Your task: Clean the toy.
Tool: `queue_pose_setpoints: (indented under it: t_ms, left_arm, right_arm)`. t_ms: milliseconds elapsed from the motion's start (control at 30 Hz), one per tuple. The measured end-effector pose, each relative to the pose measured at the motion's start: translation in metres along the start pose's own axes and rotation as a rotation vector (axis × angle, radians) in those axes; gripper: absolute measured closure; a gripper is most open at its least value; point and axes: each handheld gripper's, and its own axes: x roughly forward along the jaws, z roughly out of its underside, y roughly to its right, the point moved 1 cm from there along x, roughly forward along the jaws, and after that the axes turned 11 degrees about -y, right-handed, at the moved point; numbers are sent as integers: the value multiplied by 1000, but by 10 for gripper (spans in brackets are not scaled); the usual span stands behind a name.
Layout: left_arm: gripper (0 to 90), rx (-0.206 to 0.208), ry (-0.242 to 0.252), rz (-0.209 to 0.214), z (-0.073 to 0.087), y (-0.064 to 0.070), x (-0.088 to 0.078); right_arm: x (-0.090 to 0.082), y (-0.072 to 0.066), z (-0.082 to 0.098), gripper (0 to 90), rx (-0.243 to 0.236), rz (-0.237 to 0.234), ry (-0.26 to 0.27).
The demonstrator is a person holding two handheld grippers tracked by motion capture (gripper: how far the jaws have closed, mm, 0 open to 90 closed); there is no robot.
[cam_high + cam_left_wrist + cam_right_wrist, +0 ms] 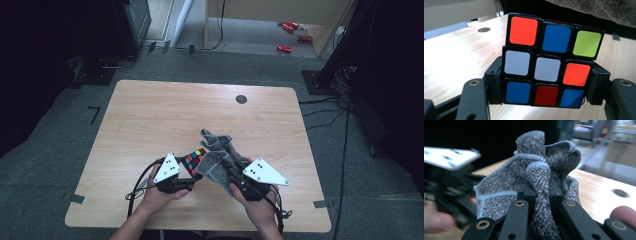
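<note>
Left gripper (544, 90) clamps the puzzle cube (549, 60), right gripper (541, 195) pinches the grey cloth (534, 170)

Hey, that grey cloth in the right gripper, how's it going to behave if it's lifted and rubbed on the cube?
The cloth is probably floppy: it bunches and folds where the right gripper pinches it. Its fuzzy pile suggests it won't slip out easily. It likely drapes over the cube rather than pushing it.

Each black hand-held gripper (200, 181) bears a white three-cornered plate and a black cable
</note>
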Motion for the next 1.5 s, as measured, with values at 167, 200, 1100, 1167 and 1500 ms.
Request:
queue_pose_setpoints:
  t_ms: [167, 200, 1100, 1167, 1500]
  left_arm:
    - [338, 36, 21, 32, -3, 11, -6]
    - [338, 32, 33, 40, -4, 12, -8]
    - [338, 24, 11, 61, -6, 7, -13]
    - [338, 31, 30, 83, -5, 6, -16]
    - [338, 27, 45, 79, -7, 3, -20]
  right_arm:
    - [16, -5, 3, 819, 55, -72, -30]
    - [20, -5, 5, 820, 69, -80, -43]
    - [28, -13, 12, 794, 51, -81, -42]
    - [28, -9, 14, 804, 60, -85, -39]
    - [30, 10, 22, 813, 97, 22, -74]
